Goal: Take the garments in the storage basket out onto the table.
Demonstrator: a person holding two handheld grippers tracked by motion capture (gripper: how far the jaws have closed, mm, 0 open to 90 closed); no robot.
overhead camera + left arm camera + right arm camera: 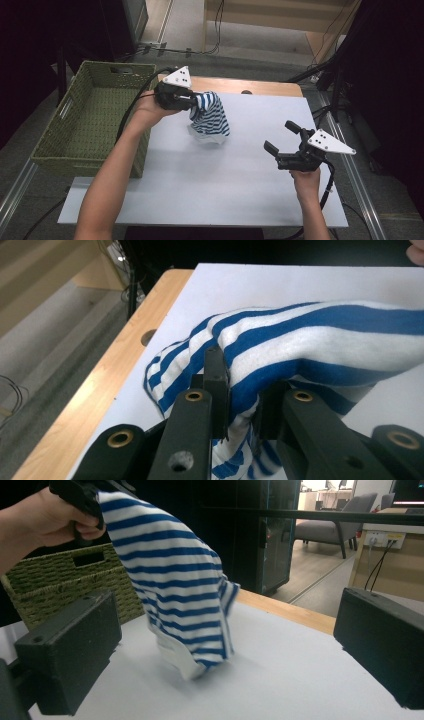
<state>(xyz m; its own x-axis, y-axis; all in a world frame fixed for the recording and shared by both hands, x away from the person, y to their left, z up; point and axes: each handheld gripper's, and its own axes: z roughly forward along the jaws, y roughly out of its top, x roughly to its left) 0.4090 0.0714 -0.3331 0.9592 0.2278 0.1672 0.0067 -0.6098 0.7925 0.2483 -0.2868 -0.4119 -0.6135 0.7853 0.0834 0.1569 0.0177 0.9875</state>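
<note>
A blue and white striped cloth point(210, 117) hangs from my left gripper point(192, 101) at the back of the white table top, its lower edge touching the surface. In the left gripper view the jaws are shut on a fold of the striped cloth point(300, 345), left gripper point(242, 407). From the right gripper view the cloth point(175, 585) droops from the left hand at upper left. My right gripper point(284, 136) is held open over the right side of the table, apart from the cloth, with nothing between its wide jaws point(225, 655).
A green woven basket point(87, 120) stands left of the table, beside my left forearm. The white table top point(210, 185) has a wooden strip point(250, 86) along its far edge. Cables and dark equipment lie on the floor beyond.
</note>
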